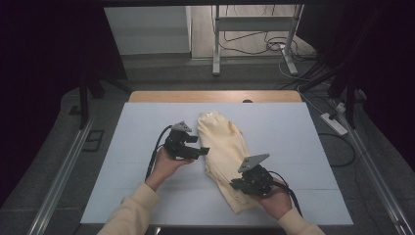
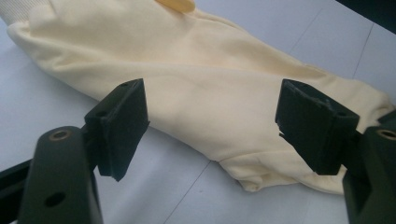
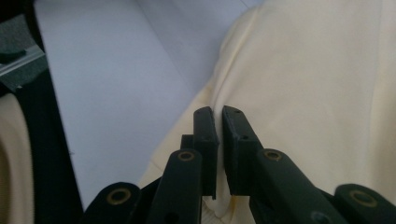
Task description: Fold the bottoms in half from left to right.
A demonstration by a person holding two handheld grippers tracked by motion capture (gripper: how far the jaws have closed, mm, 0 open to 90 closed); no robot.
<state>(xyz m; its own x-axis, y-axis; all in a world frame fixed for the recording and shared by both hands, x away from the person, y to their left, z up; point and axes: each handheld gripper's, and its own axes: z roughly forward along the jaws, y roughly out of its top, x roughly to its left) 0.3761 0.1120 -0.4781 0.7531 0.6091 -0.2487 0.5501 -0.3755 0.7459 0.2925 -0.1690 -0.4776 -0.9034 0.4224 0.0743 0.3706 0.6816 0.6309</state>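
A: Left gripper (image 1: 203, 151)?
B: Jaws wide apart, gripping nothing, at the left edge of the cream garment (image 1: 224, 152).
A: Garment position?
B: Folded lengthwise, mid white table cover (image 1: 132, 142), running from far centre toward the near right.
A: Right gripper (image 1: 234, 184)?
B: Jaws nearly together, pinching the garment's near edge.
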